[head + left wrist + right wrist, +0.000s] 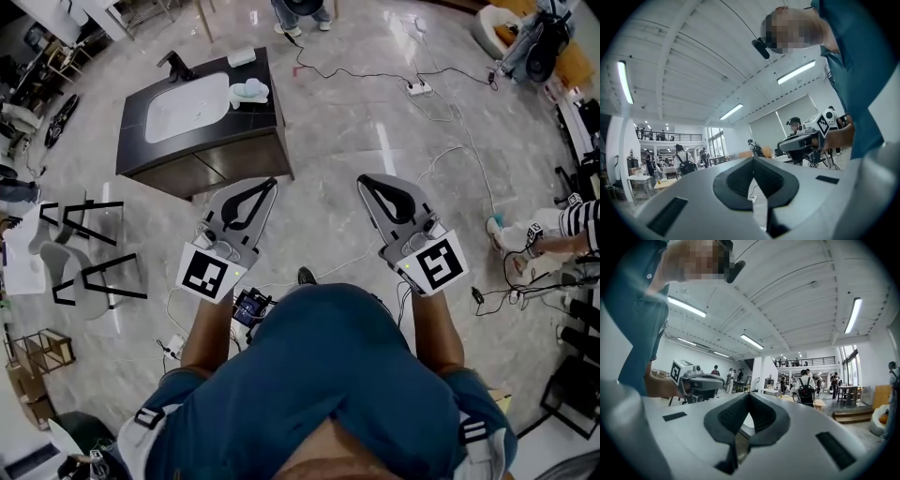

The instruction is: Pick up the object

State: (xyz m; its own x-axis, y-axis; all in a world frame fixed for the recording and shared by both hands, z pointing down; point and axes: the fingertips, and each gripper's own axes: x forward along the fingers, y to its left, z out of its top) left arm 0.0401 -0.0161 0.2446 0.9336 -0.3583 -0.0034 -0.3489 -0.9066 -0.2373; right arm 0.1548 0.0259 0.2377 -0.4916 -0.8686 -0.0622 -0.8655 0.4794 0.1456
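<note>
In the head view both grippers are held in front of the person's chest, above the marble floor, with nothing between their jaws. My left gripper point(271, 184) is shut and points toward a dark vanity cabinet point(253, 141) with a white basin point(187, 108) and a black tap point(175, 65). On the cabinet's top lie a pale green-white object point(249, 91) and a white block point(241, 57), both well ahead of the jaws. My right gripper point(364, 180) is shut too. In the gripper views, the left gripper point(752, 159) and the right gripper point(749, 394) look across the hall at level height.
Cables and a white power strip point(419, 88) trail over the floor ahead. Black-framed chairs point(89, 272) stand at the left. A seated person's legs point(525, 234) are at the right, another person's feet point(300, 19) at the top. Stands and gear line the right edge.
</note>
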